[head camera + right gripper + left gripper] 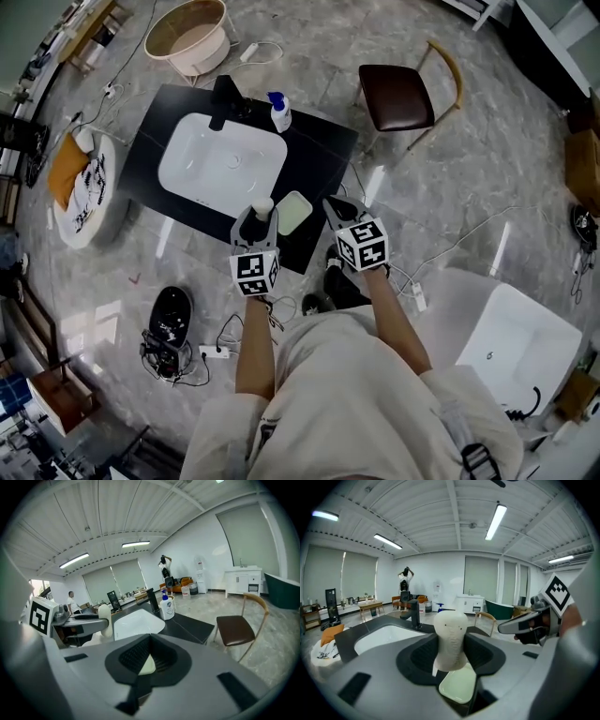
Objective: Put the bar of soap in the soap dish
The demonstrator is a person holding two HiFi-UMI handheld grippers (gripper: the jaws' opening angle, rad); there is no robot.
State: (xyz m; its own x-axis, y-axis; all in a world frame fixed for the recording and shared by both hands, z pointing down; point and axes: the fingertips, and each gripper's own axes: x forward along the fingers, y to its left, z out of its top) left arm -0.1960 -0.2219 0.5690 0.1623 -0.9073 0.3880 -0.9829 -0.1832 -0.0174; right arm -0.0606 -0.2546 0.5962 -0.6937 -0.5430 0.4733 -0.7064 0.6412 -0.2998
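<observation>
The left tongs (451, 654) pinch the soap (451, 637) upright, dish (458, 687) just beneath: lower gently, lay flat, release. The right tongs (144, 663) seem pressed together, empty.

Cream bar of soap (451, 639) upright, clamped in the left tongs (451, 654), just beside the pale-green soap dish (458, 687)

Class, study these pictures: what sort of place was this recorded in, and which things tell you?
Probably a large workshop or showroom hall, not a real bathroom: a counter with a white basin stands alone on the open floor, a loose bathtub sits nearby, strip lights line the ceiling.
</observation>
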